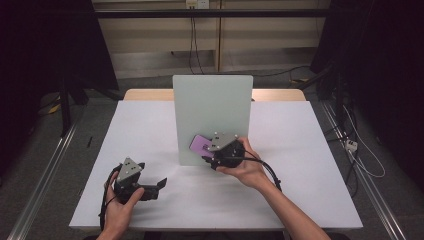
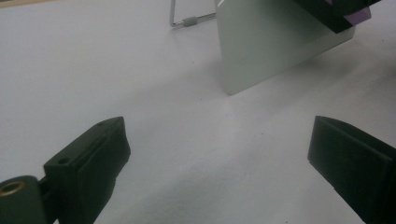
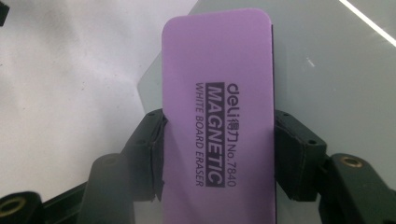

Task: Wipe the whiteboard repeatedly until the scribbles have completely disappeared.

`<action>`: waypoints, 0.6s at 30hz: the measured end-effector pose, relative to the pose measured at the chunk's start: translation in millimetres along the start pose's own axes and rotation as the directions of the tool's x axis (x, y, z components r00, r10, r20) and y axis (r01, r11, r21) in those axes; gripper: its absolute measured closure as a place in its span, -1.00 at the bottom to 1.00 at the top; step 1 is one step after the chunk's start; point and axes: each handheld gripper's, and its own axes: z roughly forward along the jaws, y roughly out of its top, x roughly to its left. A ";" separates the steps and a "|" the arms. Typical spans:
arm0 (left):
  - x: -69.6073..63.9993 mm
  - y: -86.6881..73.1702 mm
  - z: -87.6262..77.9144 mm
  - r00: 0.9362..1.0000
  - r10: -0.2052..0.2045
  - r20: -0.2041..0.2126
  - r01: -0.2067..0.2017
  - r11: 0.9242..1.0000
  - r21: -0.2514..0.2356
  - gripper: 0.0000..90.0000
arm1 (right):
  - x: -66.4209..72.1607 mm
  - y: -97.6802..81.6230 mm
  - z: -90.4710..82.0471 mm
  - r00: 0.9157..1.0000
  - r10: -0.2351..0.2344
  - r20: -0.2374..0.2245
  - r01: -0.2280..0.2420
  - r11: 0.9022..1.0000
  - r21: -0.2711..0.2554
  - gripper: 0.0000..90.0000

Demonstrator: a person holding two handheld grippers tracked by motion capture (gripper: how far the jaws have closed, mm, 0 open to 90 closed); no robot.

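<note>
Whiteboard eraser point(image 3: 217, 116) first: it's a flat purple slab with rounded corners and a smooth matte face, printed "deli MAGNETIC WHITE BOARD ERASER No.7840" in dark letters, with a thin black layer along one edge. In the high view it sits just right of the tabletop's center, up against the lower right part of the board point(image 1: 212, 115), which is a pale grey-green panel with rounded corners and a smooth, slightly glossy face, standing upright on the white tabletop point(image 1: 300, 150). A thin metal stand leg point(image 2: 184, 21) pokes out behind the board at about 11 o'clock in the left gripper view. The board is the only thing in the way, right behind the eraser. The right gripper point(image 3: 219, 140) has its jaws clamped on the eraser's two long sides. The left gripper point(image 2: 219, 154) rests low at about 8 o'clock on the tabletop, jaws spread wide with just bare tabletop between them.
</note>
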 end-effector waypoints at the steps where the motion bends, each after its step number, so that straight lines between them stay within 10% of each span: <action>1: 0.2 -0.1 0.1 1.000 -0.001 0.000 0.001 1.000 0.000 -0.89 | 1.0 -0.7 1.3 1.000 0.005 -0.007 -0.005 1.000 0.003 -0.07; 12: 0.8 0.1 -0.6 1.000 -0.002 -0.005 0.002 1.000 0.003 -0.89 | 11.0 -3.4 17.6 0.996 -0.001 -0.090 0.007 0.998 0.061 -0.07; 18: 1.7 0.1 -1.7 1.000 0.001 -0.006 -0.001 1.000 0.002 -0.89 | 8.6 -1.6 12.4 0.998 -0.004 -0.064 0.007 0.999 0.052 -0.07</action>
